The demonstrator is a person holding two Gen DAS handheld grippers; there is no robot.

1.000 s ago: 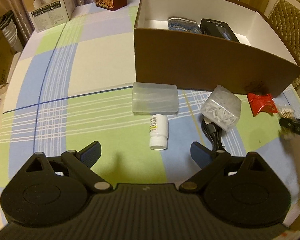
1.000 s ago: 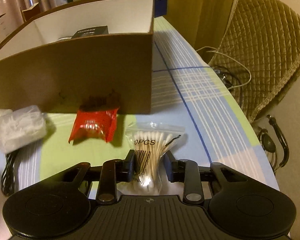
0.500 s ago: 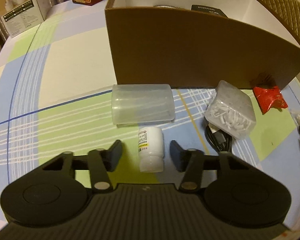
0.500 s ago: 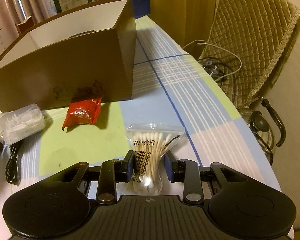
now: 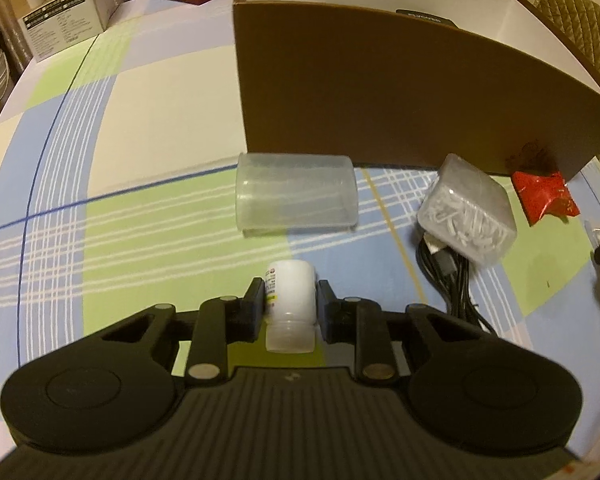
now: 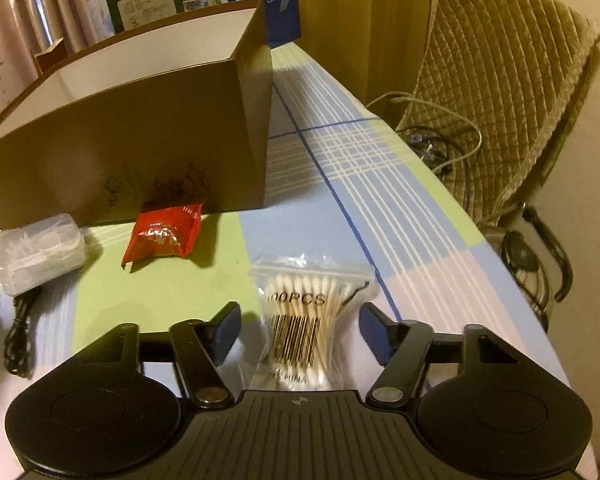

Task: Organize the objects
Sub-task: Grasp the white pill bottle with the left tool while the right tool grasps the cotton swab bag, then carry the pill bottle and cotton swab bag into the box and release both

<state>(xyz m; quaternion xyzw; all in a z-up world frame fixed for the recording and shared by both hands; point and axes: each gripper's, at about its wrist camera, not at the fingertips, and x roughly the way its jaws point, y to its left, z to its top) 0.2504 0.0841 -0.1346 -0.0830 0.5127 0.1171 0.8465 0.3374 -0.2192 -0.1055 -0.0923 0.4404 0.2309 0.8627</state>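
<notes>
left wrist view: left gripper (image 5: 290, 298) clenched on one bottle (image 5: 290, 304) near on table (image 5: 140, 140), right gripper (image 6: 298, 320) released around one swab bag (image 6: 306, 320), task barely begun, box (image 5: 400, 92) far with one dark item showing, still out: one case (image 5: 296, 196), one pick tub (image 5: 466, 212), one cable (image 5: 448, 276), one red packet (image 5: 544, 196).

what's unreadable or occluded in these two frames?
- Cardboard box contents: left wrist view, near wall hides all but a black item's top edge; right wrist view shows only white inner walls.
- White bottle label: left wrist view, print too small, left tool fingers cover its sides.
- Cotton swab bag: right wrist view, bottom cut off by right tool body.
- Black cable: partly under the clear box of white pieces.
</notes>
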